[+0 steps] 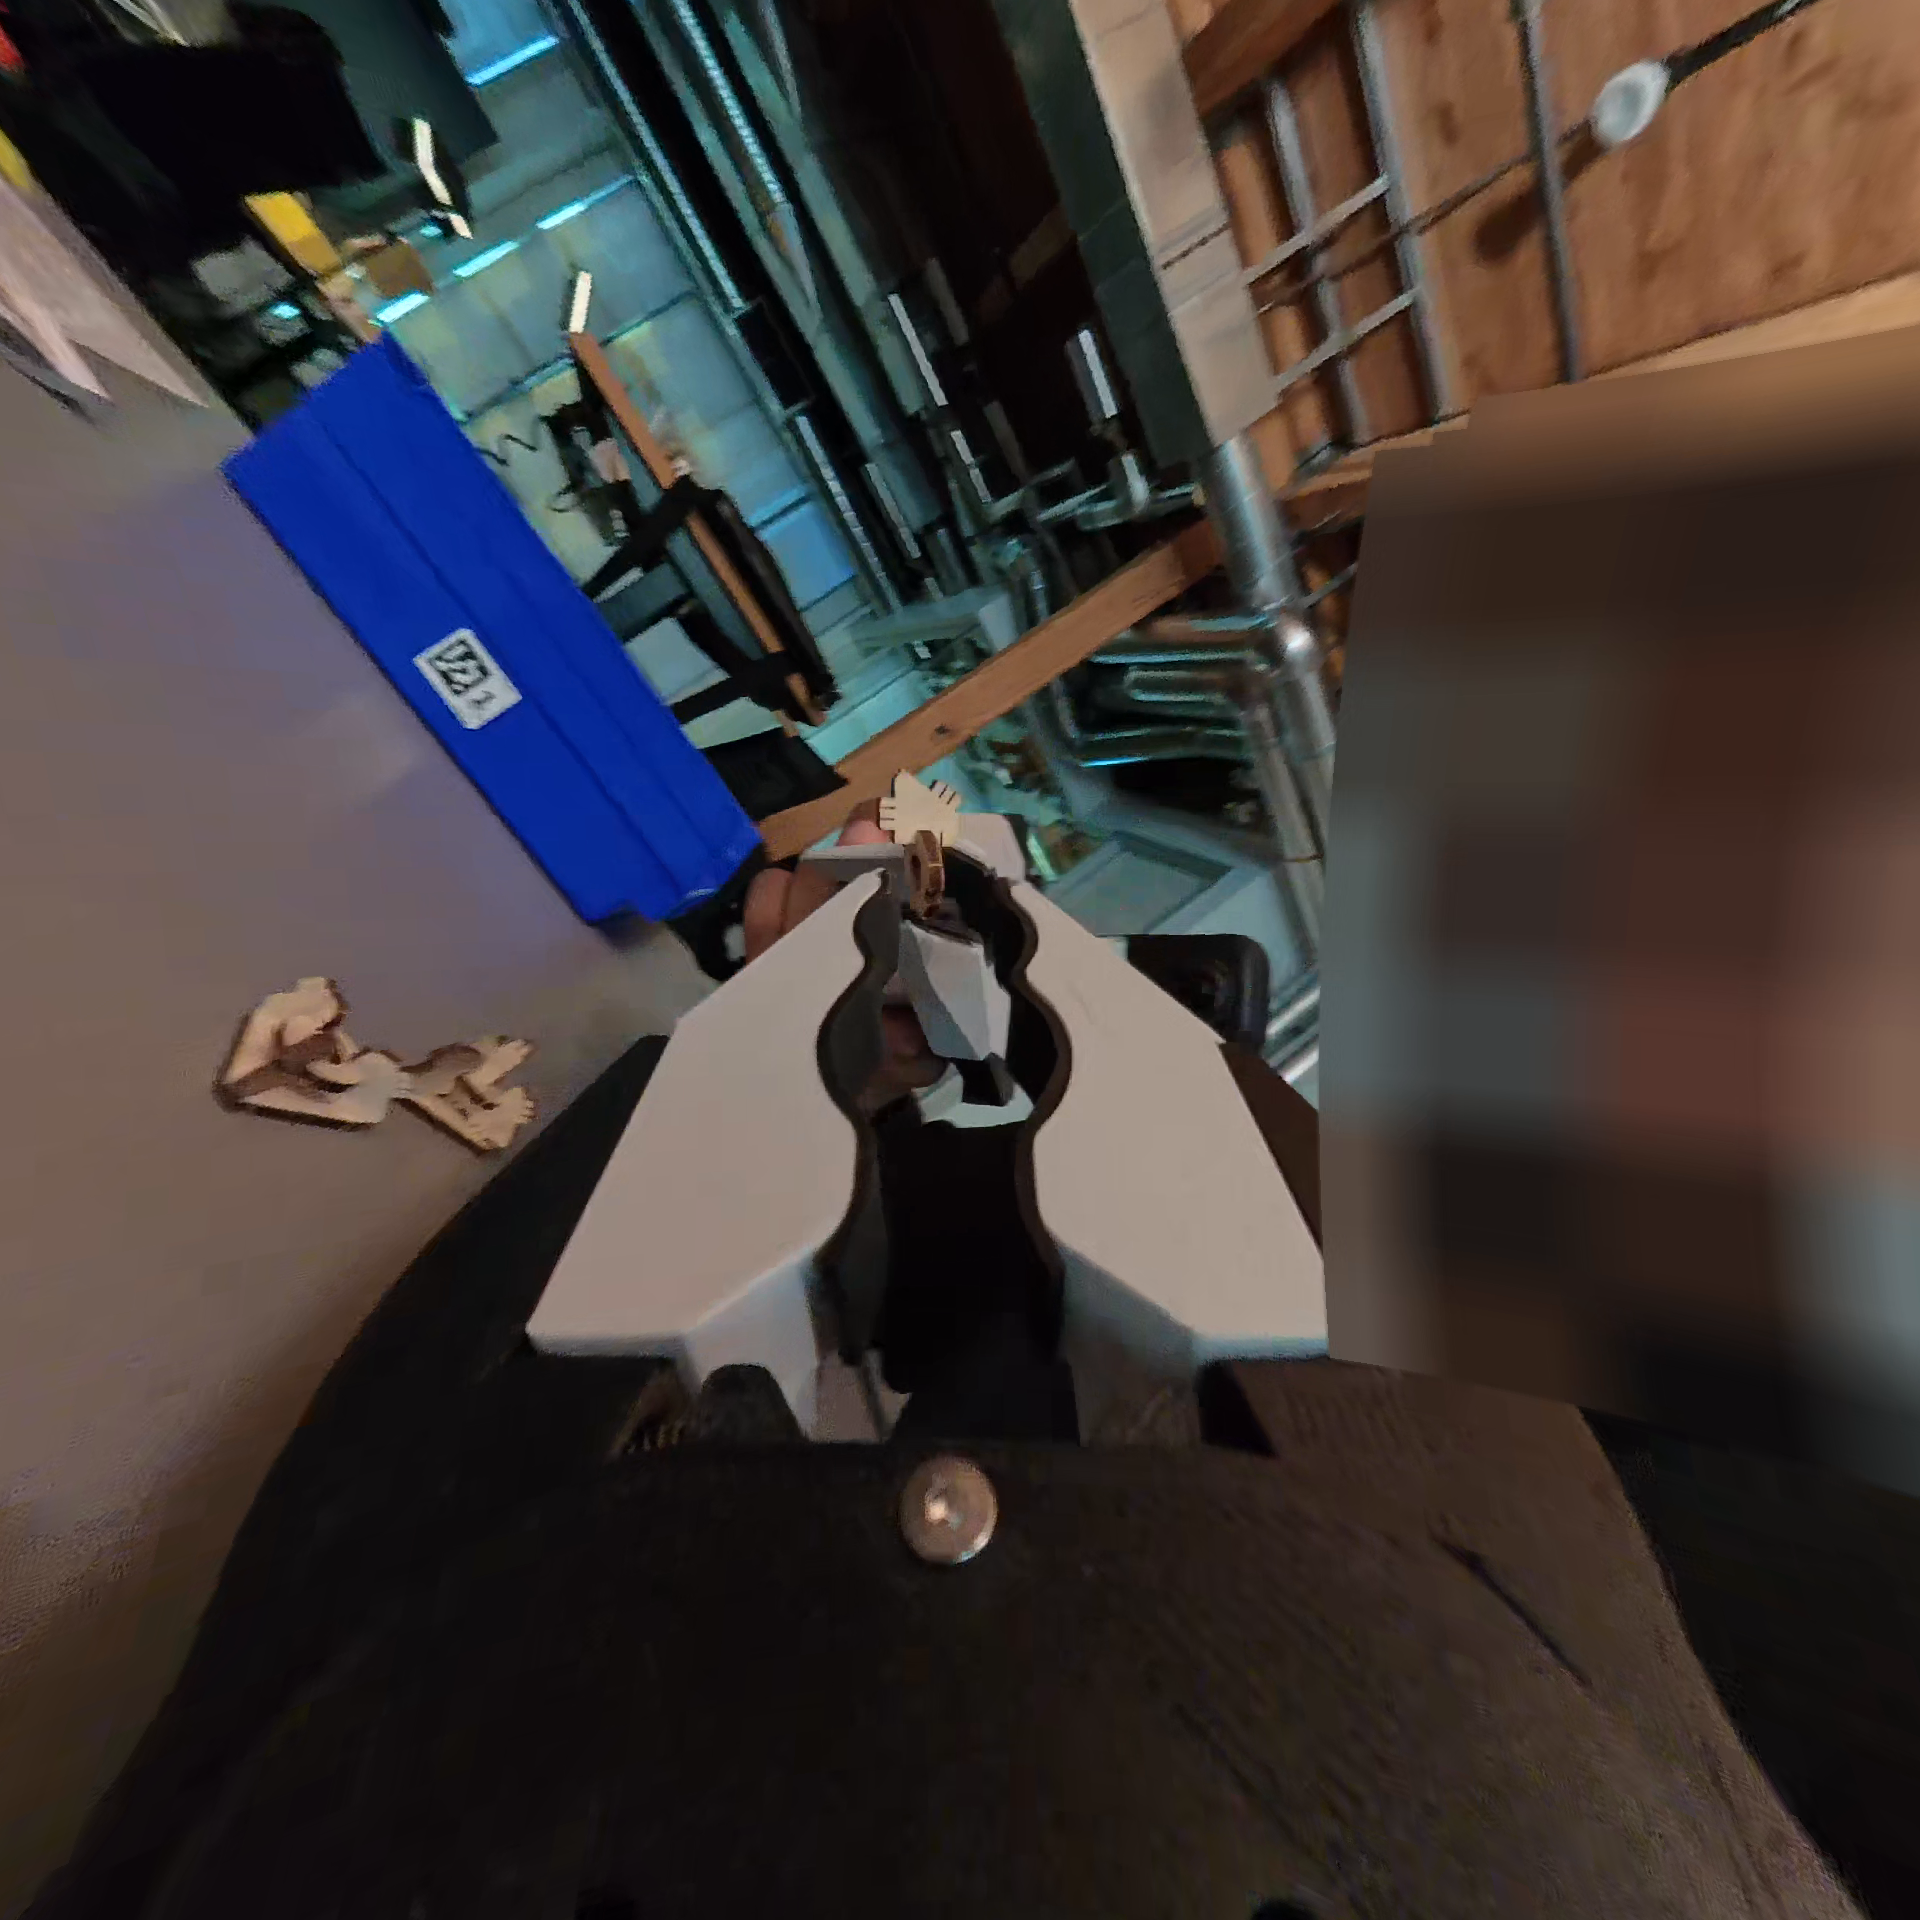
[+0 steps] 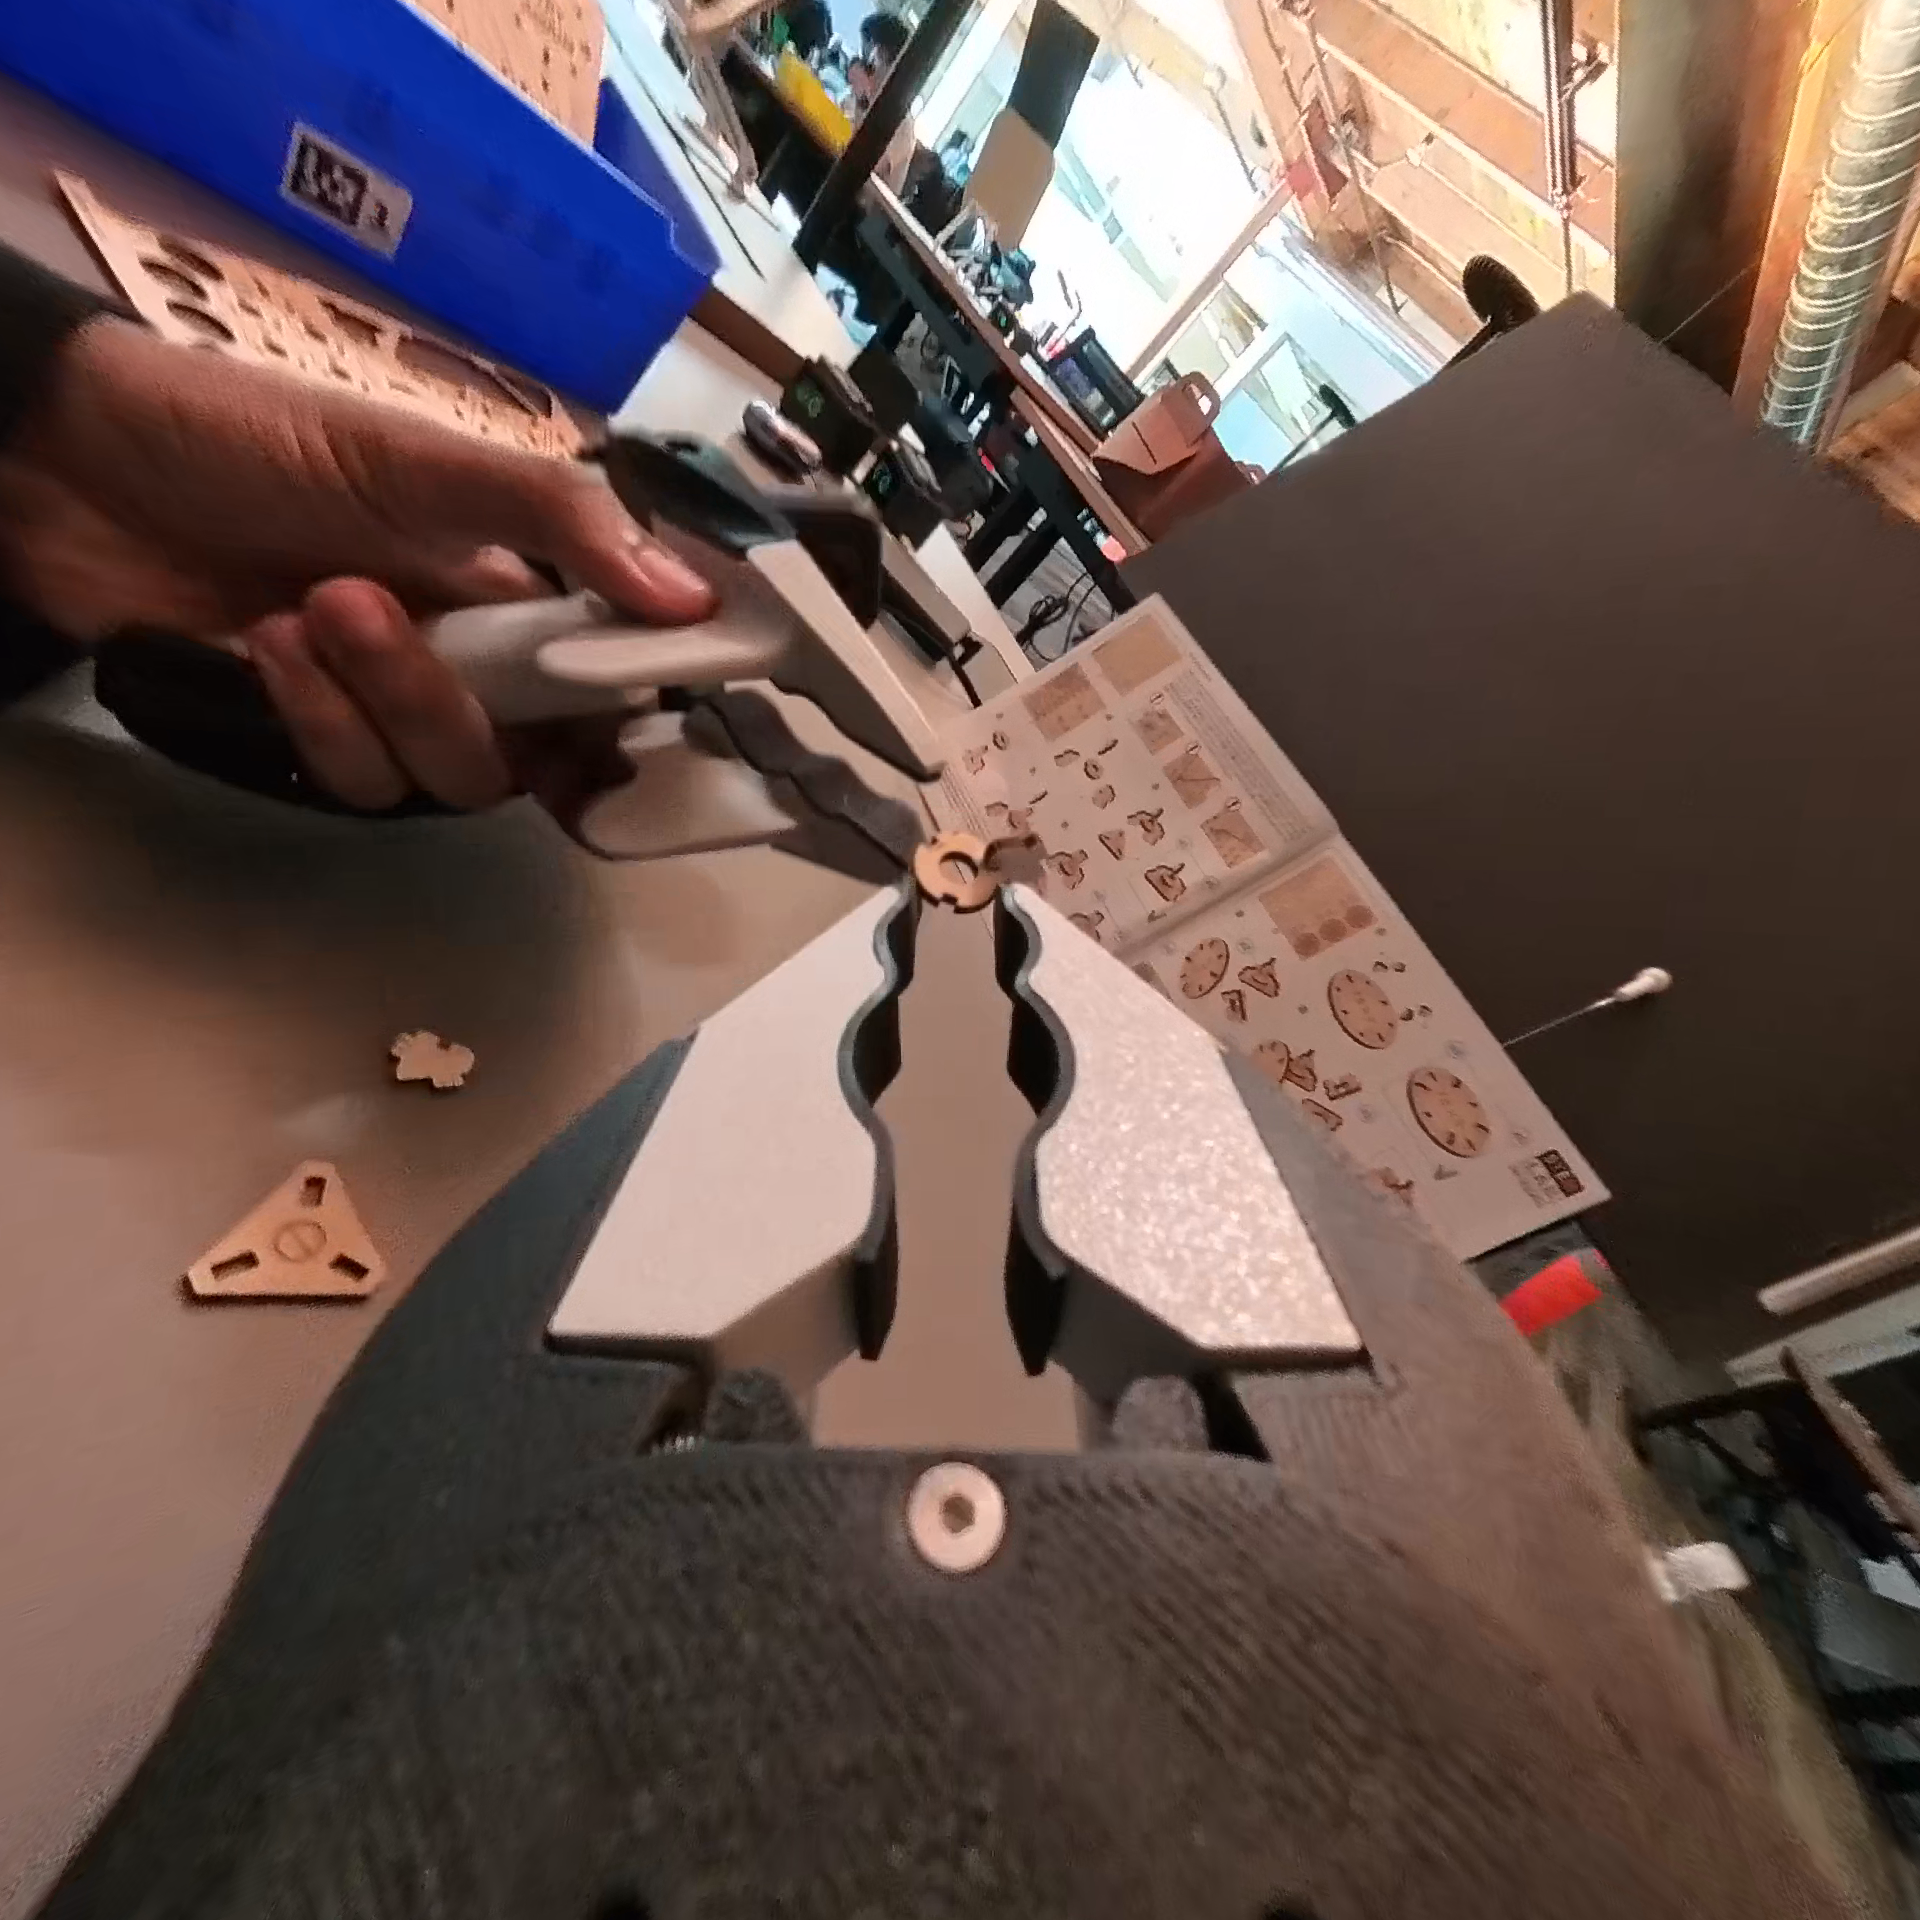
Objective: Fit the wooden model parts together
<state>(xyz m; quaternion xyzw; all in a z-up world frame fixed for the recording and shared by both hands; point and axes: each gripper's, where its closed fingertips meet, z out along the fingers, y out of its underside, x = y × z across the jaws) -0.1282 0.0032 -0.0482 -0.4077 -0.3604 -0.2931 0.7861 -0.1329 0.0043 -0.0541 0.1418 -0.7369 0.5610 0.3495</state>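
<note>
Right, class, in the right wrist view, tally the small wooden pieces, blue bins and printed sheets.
Small wooden pieces: 4 (triangle, lobed piece, ring, stub)
blue bin: 1
printed sheet: 1
Total: 6

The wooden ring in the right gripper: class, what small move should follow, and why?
Probably ease the two grippers slightly closer. The right gripper pinches the wooden ring by its rim, hole unobstructed. The left gripper holds a small wooden piece right beside that hole, apparently not yet through it.
</note>
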